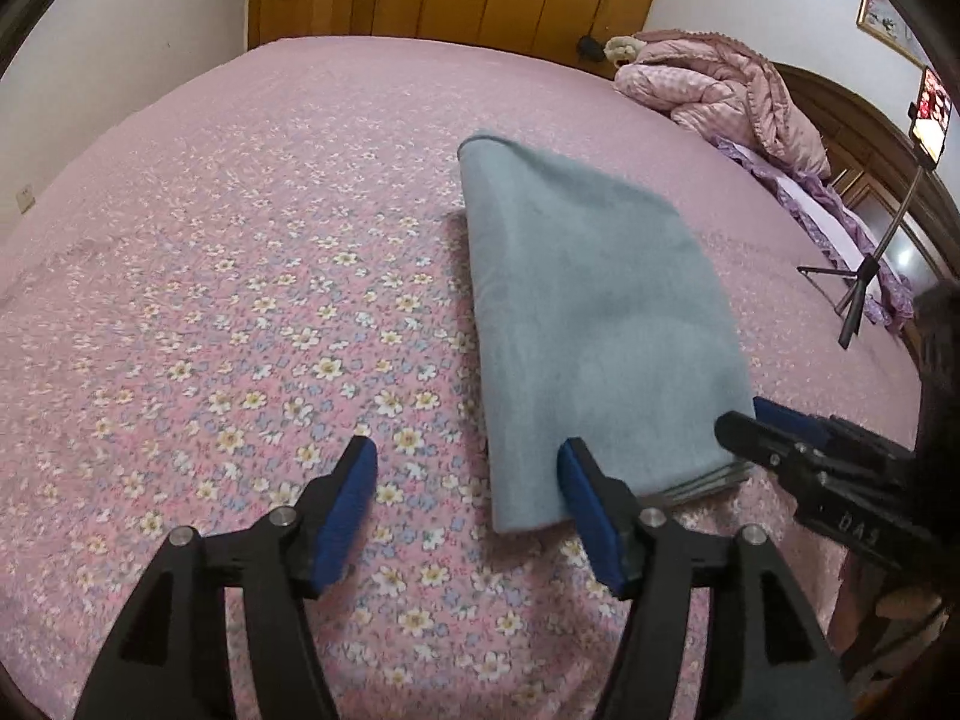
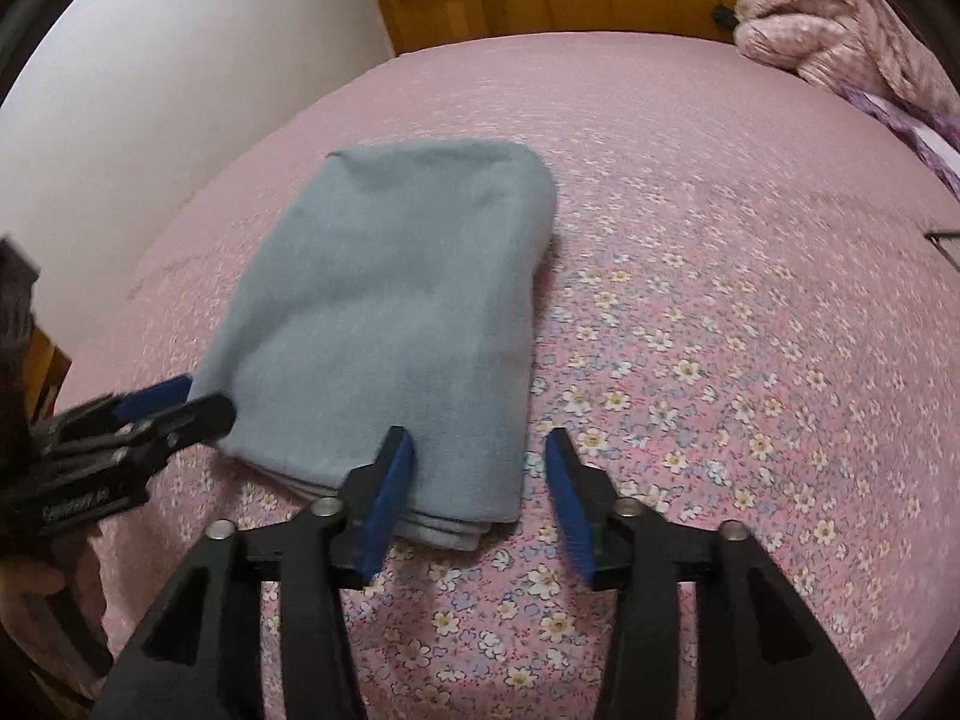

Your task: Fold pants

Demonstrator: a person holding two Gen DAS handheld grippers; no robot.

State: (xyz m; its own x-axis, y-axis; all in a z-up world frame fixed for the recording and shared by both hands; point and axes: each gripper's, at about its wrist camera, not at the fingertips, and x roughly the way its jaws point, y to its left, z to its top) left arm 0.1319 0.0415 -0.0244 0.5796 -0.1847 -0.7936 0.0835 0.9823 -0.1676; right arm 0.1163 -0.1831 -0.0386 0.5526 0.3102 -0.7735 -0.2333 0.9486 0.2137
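Flanking folded pants [image 1: 594,324], both grippers' fingers [image 1: 351,504] gape empty.

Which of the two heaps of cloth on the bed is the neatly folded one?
The grey-blue pants, lying flat in stacked layers by both open grippers. The pink quilted garment by the headboard is just a crumpled heap.

The only lettering sits on the black plastic body of the right gripper [image 1: 757,427], seen from the left wrist: pale embossed characters, upside down, reading roughly "DAS", uncertain. From the right wrist, the left gripper [image 2: 201,399] carries a similar pale line, too blurred to read. The phone screen on the tripod [image 1: 932,114] is illegible.
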